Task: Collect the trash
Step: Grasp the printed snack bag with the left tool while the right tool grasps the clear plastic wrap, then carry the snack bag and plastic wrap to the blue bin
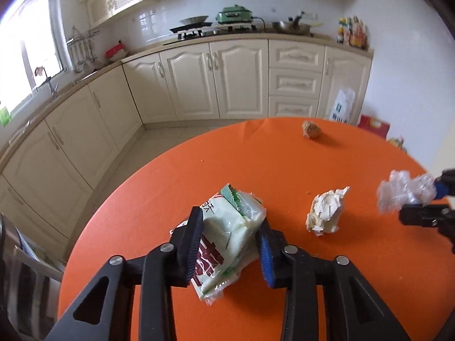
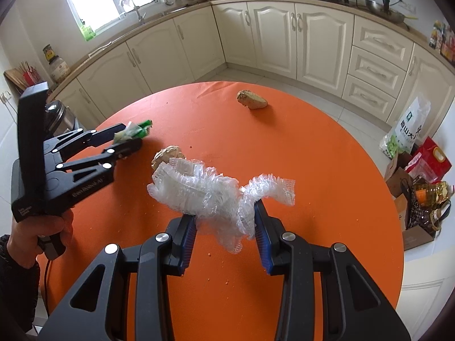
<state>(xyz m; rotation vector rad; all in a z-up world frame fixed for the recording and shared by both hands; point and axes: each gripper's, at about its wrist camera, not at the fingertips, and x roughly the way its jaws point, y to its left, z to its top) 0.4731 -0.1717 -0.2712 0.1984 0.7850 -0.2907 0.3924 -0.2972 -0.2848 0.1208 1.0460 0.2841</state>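
My left gripper [image 1: 230, 221] is shut on a green-and-white snack wrapper [image 1: 227, 227] just above the orange round table [image 1: 256, 164]. In the right wrist view the left gripper [image 2: 130, 136] is at the table's left side, the wrapper [image 2: 133, 132] pinched at its tip. A wad of clear plastic film [image 2: 210, 193] hangs over the table with my right gripper [image 2: 224, 213] shut on it; the left wrist view has the film [image 1: 403, 193] and right gripper [image 1: 421, 201] at its right edge. A crumpled white paper ball [image 1: 324, 213] [image 2: 166, 155] lies between them. A brown lump [image 1: 312, 130] [image 2: 251, 100] sits near the far edge.
Small crumbs dot the tablecloth [image 2: 312, 156]. On the floor to the right stand a rice bag [image 2: 406, 130], a red bag [image 2: 429, 159] and oil bottles [image 2: 429, 196]. Cream kitchen cabinets [image 1: 236, 79] run behind the table. A person's hand [image 2: 42, 230] holds the left gripper's handle.
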